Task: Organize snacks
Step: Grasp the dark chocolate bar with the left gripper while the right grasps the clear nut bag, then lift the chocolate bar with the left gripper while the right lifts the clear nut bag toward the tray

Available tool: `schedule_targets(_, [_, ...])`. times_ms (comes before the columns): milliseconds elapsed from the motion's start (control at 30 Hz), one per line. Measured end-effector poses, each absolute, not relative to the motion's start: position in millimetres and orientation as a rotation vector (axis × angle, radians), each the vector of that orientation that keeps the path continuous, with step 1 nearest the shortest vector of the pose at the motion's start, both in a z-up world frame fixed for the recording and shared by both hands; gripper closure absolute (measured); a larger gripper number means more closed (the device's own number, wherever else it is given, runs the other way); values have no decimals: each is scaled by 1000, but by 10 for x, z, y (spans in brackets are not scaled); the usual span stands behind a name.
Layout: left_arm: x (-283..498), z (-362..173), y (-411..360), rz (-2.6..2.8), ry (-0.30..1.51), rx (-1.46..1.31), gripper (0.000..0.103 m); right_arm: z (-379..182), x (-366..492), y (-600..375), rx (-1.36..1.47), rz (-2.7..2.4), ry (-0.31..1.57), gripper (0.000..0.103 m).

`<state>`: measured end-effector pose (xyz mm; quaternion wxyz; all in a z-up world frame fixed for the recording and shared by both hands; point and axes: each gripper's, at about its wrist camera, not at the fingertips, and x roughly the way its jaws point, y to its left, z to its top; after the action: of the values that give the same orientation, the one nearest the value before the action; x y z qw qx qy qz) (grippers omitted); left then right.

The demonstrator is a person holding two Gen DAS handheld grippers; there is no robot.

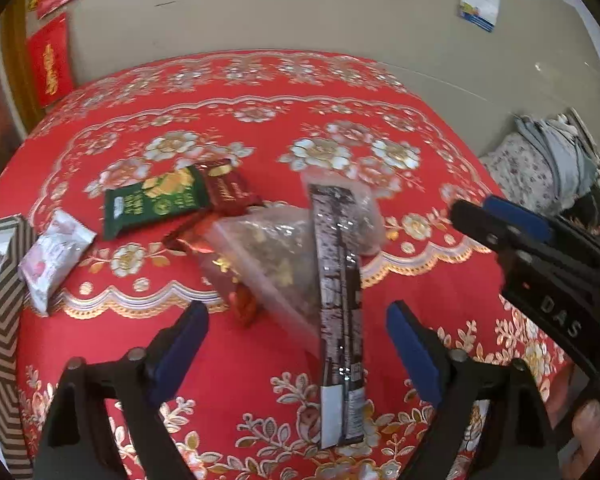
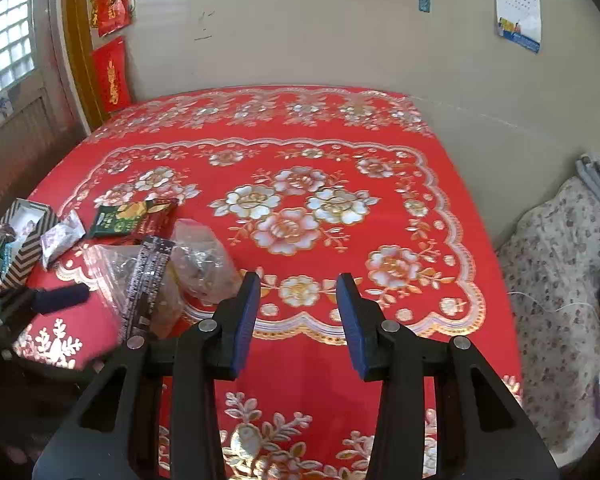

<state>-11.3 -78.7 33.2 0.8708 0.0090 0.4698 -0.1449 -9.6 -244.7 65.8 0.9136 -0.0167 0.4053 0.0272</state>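
Note:
Snacks lie in a loose pile on the red flowered tablecloth [image 1: 420,280]: a long dark bar packet [image 1: 338,300], clear bags of nuts [image 1: 276,252], a green packet [image 1: 152,204], a dark red packet [image 1: 228,192] and a white-pink packet [image 1: 56,256]. My left gripper [image 1: 296,344] is open, its fingers either side of the near end of the dark bar, not touching it. My right gripper [image 2: 296,320] is open and empty over bare cloth, right of the pile [image 2: 152,264]. It shows in the left wrist view [image 1: 500,220].
A box with a brown zigzag pattern [image 1: 4,300] stands at the table's left edge and holds some packets [image 2: 4,248]. A wall runs behind the table. A flowered bed cover [image 2: 560,280] lies to the right of the table.

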Motion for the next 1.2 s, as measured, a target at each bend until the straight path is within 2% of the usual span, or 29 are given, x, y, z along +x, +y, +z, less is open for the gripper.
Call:
schedule_targets(33, [-114, 311, -799, -304, 989, 34, 41, 648, -79, -2433, -29, 65, 840, 64])
schedule_targets(133, [-99, 231, -766, -330, 1029, 37, 66, 611, -13, -2373, -16, 99, 859, 64])
schedule_targets(233, [-125, 226, -658, -335, 1028, 14, 72, 558, 66, -2299, -2, 153, 891, 64])
schedule_targets(367, [-183, 301, -468, -307, 996, 12, 76, 459, 167, -2226, 71, 243, 942, 62])
schedule_targets(400, [-184, 319, -420, -301, 990, 9, 77, 429, 197, -2213, 89, 259, 956, 51])
schedule_targets(467, [-182, 340, -332, -291, 987, 1, 77, 388, 233, -2175, 93, 267, 969, 42])
schedule_targets(633, [-170, 320, -206, -270, 990, -20, 77, 405, 288, -2102, 158, 328, 970, 41])
schedule_targets(667, [-168, 315, -195, -269, 991, -24, 77, 423, 284, -2052, 140, 335, 965, 36])
schedule_targets(700, [-171, 314, -184, -266, 990, -26, 77, 439, 282, -1970, 106, 346, 962, 25])
schedule_targets(767, [-177, 318, -164, -262, 986, -28, 77, 427, 290, -1820, 48, 378, 974, 19])
schedule_targets(900, [-176, 324, -149, -249, 978, -19, 77, 282, 321, -1547, -129, 362, 993, 18])
schedule_targets(1033, [-180, 323, -135, -251, 980, -17, 77, 258, 349, -1626, -79, 368, 981, 20])
schedule_targets(1100, [-185, 326, -132, -249, 976, -17, 77, 275, 335, -1699, -68, 375, 984, 37])
schedule_targets(1200, [-177, 259, -167, -248, 997, -5, 77, 308, 238, -1723, -81, 385, 957, 49])
